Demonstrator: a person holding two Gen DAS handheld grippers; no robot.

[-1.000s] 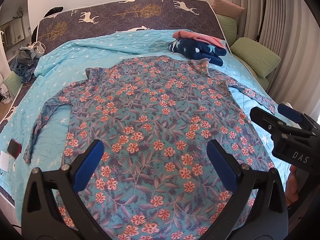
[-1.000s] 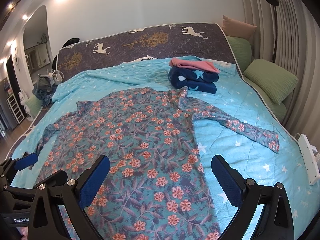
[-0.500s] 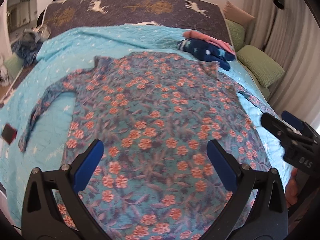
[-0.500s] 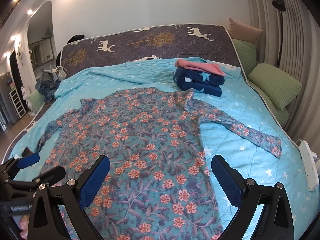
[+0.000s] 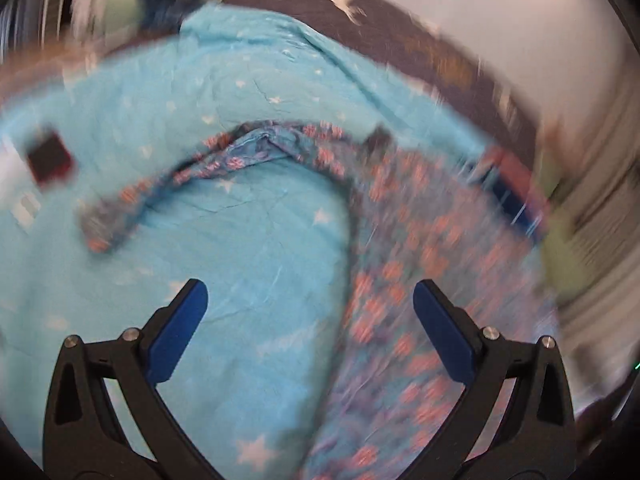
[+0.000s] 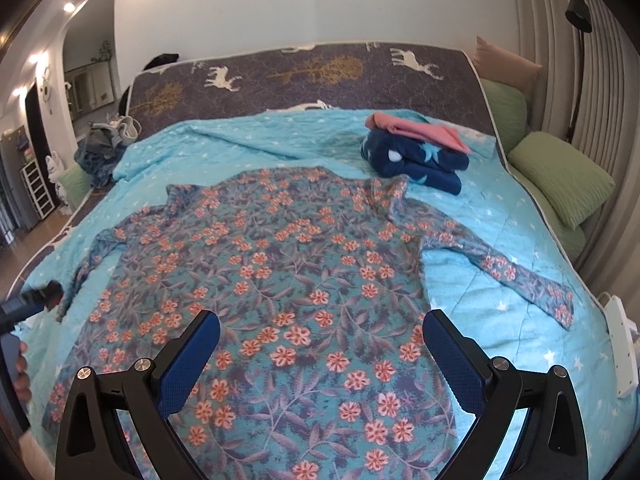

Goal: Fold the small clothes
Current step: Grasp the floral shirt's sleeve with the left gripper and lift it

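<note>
A floral long-sleeved top (image 6: 280, 280) lies spread flat on the blue star bedspread (image 6: 480, 240), both sleeves stretched out. My right gripper (image 6: 320, 354) hangs open above its lower body, holding nothing. The left wrist view is motion-blurred: my left gripper (image 5: 310, 328) is open over bare bedspread (image 5: 240, 240) beside the top's left edge (image 5: 400, 300), with the left sleeve (image 5: 192, 172) curving ahead of it. In the right wrist view, the left gripper's tip (image 6: 36, 300) shows at the far left, near the sleeve's cuff.
Folded clothes, navy with pink on top (image 6: 416, 156), sit at the bed's back right. Green pillows (image 6: 560, 176) line the right side. A dark phone (image 5: 50, 156) lies on the bedspread at the left. A white power strip (image 6: 618, 344) lies off the bed's right edge.
My left gripper has swung fast to the left, from over the top's body to the bedspread beside the left sleeve. The right gripper has only drifted slightly.
</note>
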